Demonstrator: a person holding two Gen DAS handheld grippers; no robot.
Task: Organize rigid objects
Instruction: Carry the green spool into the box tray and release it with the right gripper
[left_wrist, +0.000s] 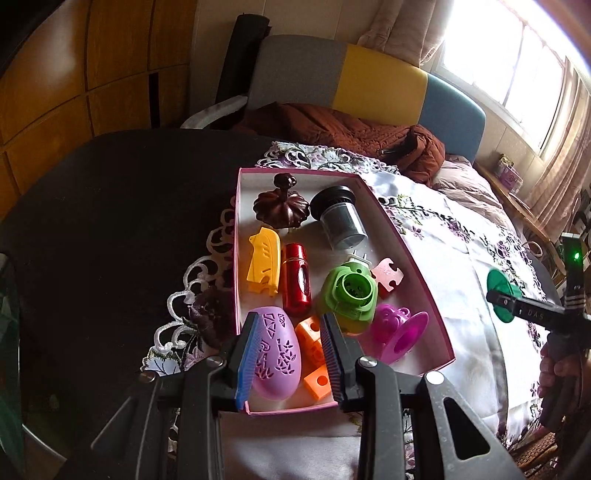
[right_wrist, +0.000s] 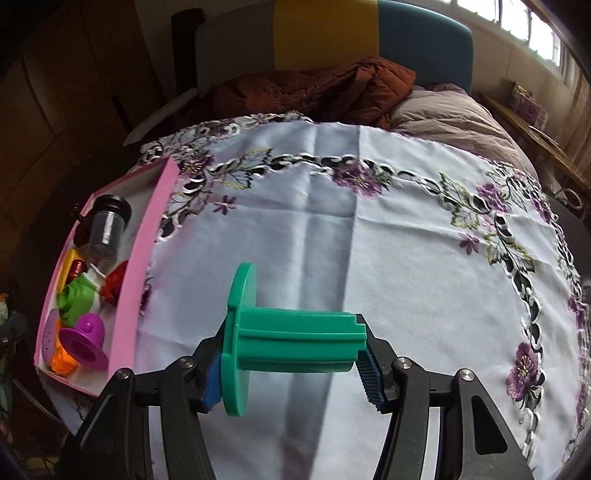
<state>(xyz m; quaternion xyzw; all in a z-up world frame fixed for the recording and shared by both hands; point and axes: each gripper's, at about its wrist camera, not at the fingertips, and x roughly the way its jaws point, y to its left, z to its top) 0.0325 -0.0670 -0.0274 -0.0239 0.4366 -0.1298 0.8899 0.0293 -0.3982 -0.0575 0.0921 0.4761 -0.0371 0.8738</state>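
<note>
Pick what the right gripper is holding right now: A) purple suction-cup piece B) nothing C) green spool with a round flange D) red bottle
C. In the right wrist view the right gripper has its fingers closed across the green spool, clamped end to end above the embroidered tablecloth, outside the pink box.

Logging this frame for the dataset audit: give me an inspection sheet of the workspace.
Surface: white embroidered tablecloth over a dark table.
Job's things: pink box holds purple egg case, orange blocks, green plug-in, red bottle, yellow clip, magenta spool, dark jar, brown lid, pink puzzle piece.
Clutter: nothing seen.
Grippers: left gripper over the box, not gripping; right gripper shut on green spool.
Cables: nothing seen.
Surroundings: chair, brown jacket, window.
</note>
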